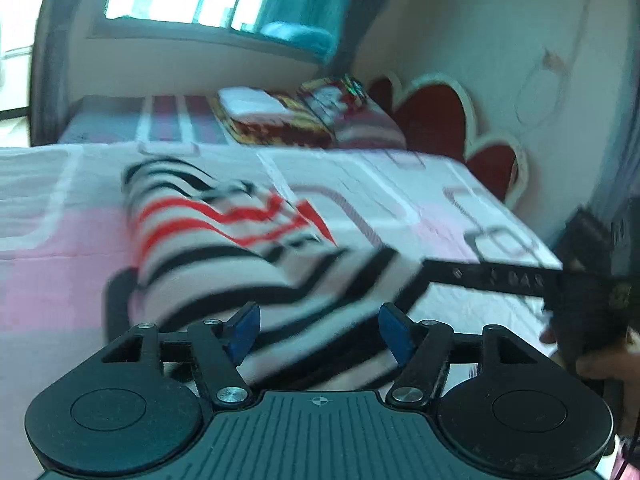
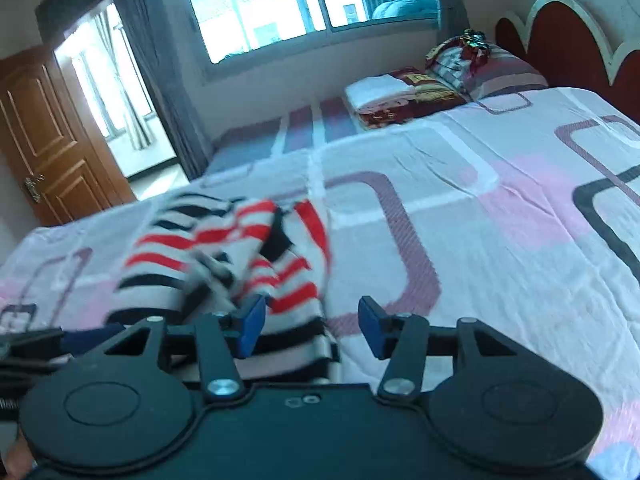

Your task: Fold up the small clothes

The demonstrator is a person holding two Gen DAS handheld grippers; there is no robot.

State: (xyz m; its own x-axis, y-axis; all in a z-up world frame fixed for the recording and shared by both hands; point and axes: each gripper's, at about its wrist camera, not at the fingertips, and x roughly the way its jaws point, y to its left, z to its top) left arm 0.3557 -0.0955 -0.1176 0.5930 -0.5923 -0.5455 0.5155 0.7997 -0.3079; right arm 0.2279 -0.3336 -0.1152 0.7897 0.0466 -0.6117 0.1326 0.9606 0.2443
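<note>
Striped clothing lies rumpled on the bed: a small garment (image 1: 248, 240) banded in white, black and red sits in the middle of the left wrist view and at centre-left of the right wrist view, partly bunched and doubled over itself, so the fold looks unfinished. The left gripper (image 1: 319, 330) is spread wide just above the garment's near edge, nothing between its blue pads (image 1: 244, 332), probably poised to pinch a hem. The right gripper (image 2: 311, 326) is likewise released, its left pad over the garment's right border and its right pad over the bare bedsheet (image 2: 500, 208), a placement that suits catching the opposite side. In the left wrist view the right tool reaches in from the right of the frame, close to the cloth.

Folded blankets (image 2: 400, 96) and a pillow lie upper right by the red headboard (image 2: 568, 36), well apart. A window (image 2: 272, 4) and a wooden door (image 2: 44, 136) stand behind. Nothing blocks either gripper; motion blur hides the garment's exact edges.
</note>
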